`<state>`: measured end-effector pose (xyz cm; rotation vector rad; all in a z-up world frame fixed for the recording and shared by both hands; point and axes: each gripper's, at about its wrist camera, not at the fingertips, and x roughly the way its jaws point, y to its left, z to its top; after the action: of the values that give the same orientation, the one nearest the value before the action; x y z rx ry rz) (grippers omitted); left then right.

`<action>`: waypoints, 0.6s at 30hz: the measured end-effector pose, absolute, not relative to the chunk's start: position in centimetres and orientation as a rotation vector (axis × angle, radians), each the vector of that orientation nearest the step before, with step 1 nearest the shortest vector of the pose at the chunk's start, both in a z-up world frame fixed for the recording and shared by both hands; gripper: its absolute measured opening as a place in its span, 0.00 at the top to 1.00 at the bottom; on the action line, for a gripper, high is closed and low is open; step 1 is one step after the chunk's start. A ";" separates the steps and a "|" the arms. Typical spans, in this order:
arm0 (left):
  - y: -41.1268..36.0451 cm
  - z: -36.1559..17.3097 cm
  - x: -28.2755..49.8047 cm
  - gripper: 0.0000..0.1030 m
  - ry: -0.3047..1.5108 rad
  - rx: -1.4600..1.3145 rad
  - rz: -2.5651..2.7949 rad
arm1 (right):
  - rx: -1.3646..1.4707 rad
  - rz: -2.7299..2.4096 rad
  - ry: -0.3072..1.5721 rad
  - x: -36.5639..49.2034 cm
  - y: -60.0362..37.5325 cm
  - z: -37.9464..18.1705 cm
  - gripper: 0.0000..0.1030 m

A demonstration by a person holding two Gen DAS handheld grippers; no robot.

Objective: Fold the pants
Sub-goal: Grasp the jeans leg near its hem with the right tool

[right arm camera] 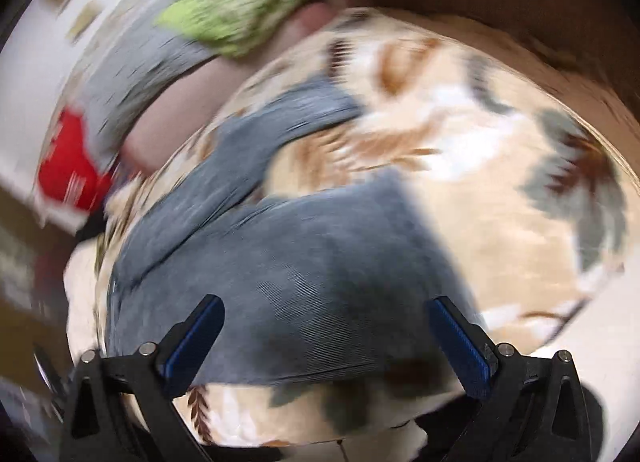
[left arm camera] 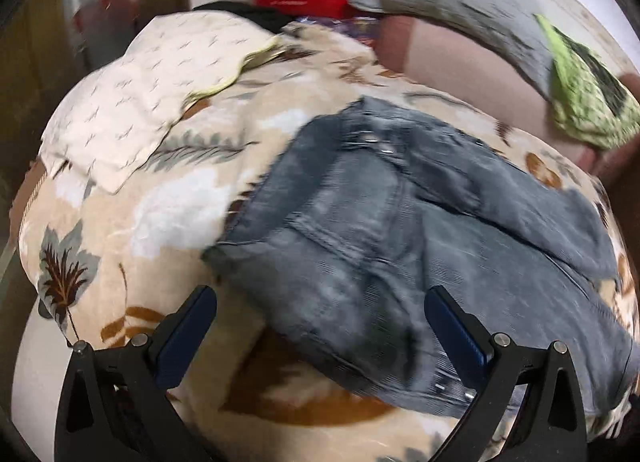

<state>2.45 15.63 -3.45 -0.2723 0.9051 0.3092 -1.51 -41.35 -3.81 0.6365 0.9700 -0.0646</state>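
Pants (left arm camera: 360, 230) on leaf-print blanket (left arm camera: 132, 222); left tool (left arm camera: 320, 302), right tool (right arm camera: 326, 310) wide open, empty.

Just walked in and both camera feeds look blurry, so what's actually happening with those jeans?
A person holding two sets of tongs is working on folding grey-blue denim pants spread on a beige leaf-patterned blanket. The left tongs hover open over the waist end, near the pockets and rivets. The right tongs hover open over a leg section. Neither grips the fabric, and both views are motion-blurred.
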 end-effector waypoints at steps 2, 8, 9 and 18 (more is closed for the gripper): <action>16.3 -4.2 2.9 0.00 0.916 -0.285 0.309 | 0.700 -0.082 0.986 -1.0 -43.2 -4.1 0.00; 15.4 -5.5 3.0 0.00 0.937 -0.240 0.250 | 0.642 -0.112 1.009 2.8 -45.1 -3.4 0.00; 15.3 -5.4 2.9 0.00 0.930 -0.237 0.240 | 0.620 -0.145 1.015 3.7 -45.8 -3.1 0.00; 13.2 -5.5 3.4 0.00 0.912 -0.165 0.183 | 0.790 0.106 1.270 10.4 -46.4 -8.6 0.33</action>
<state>3.43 13.22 -5.48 -0.1653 0.9121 0.1833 10.40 -46.36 -8.56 0.7902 1.2699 0.1062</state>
